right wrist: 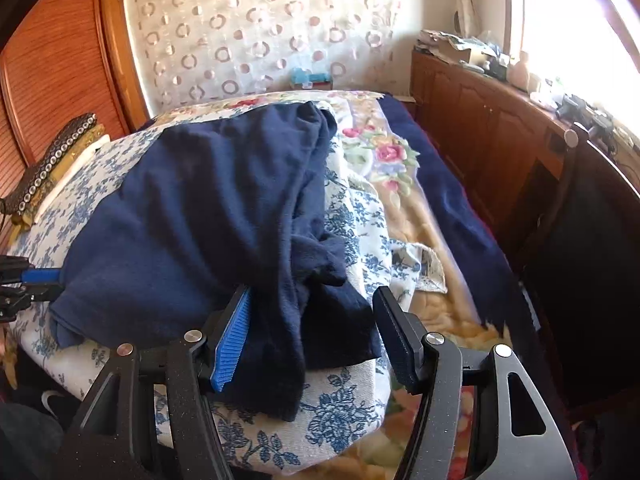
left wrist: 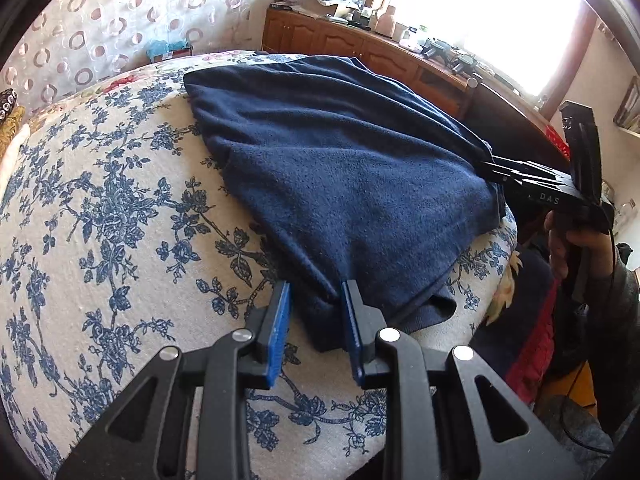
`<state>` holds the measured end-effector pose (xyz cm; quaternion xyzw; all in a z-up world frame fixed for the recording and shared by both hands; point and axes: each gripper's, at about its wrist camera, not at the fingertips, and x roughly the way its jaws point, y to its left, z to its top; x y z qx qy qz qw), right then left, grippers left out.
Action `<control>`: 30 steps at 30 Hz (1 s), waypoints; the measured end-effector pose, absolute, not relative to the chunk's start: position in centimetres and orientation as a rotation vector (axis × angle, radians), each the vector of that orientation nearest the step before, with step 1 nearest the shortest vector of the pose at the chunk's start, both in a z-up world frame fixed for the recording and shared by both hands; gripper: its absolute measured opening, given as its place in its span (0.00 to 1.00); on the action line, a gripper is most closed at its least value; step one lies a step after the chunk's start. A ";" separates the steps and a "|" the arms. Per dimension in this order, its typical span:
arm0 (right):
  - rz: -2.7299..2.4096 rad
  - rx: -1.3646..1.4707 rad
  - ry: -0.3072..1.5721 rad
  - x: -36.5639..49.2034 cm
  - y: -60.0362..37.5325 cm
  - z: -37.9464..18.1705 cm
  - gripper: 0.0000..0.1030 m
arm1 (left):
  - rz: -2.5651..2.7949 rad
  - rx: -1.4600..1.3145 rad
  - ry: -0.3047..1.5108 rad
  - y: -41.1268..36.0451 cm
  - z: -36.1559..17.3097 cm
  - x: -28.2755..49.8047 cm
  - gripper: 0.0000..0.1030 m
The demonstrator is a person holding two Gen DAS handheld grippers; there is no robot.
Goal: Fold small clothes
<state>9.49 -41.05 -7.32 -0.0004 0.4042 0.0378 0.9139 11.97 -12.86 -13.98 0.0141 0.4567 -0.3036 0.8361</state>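
A navy blue garment (left wrist: 340,168) lies spread on a white bed cover with blue flowers (left wrist: 120,220). My left gripper (left wrist: 316,286) is shut on a bunched near corner of it, with the blue pads pressing from both sides. In the right wrist view the left gripper (right wrist: 52,282) shows at the left edge, at the garment's (right wrist: 192,208) corner. My right gripper (right wrist: 312,292) stands open over a rumpled end of the garment, which lies loose between the fingers. In the left wrist view the right gripper (left wrist: 486,168) sits at the garment's far right edge, held by a hand (left wrist: 568,248).
A floral blanket (right wrist: 384,156) and a dark blue cover (right wrist: 452,200) lie to the right. Behind them a wooden cabinet (right wrist: 480,120) with clutter stands under a bright window. A wooden headboard (right wrist: 60,60) is at left. A tissue box (right wrist: 312,78) sits by the curtain.
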 end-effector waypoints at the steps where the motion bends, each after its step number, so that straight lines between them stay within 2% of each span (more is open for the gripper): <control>1: 0.080 0.010 0.840 9.6 -41.3 -7.5 0.61 | -0.644 0.025 0.969 -12.8 -14.0 11.9 0.23; 8: 0.115 0.063 0.868 9.7 -41.4 -8.1 0.60 | -0.653 0.022 0.969 -12.6 -14.1 11.9 0.27; 14: 0.167 0.064 0.871 9.5 -40.7 -8.1 0.35 | -0.637 0.027 0.962 -13.3 -14.1 12.1 0.30; 16: 0.174 0.056 0.873 9.5 -40.4 -8.0 0.31 | -0.644 0.033 0.957 -13.7 -14.1 12.2 0.31; 17: 0.182 0.052 0.872 9.5 -40.4 -8.0 0.25 | -0.673 0.035 0.952 -13.8 -14.2 12.1 0.31; 19: 0.197 0.047 0.873 9.6 -40.3 -8.0 0.22 | -0.699 0.056 0.932 -14.1 -14.3 11.8 0.26; 21: 0.208 0.038 0.873 9.6 -40.2 -8.0 0.16 | -0.717 0.042 0.934 -14.0 -14.3 11.7 0.15; 23: 0.208 0.019 0.866 9.5 -40.1 -7.9 0.09 | -0.727 0.033 0.925 -13.9 -14.1 11.6 0.09; 30: 0.199 0.074 0.762 8.3 -41.0 -5.6 0.06 | -0.771 -0.034 0.829 -11.8 -10.8 9.9 0.06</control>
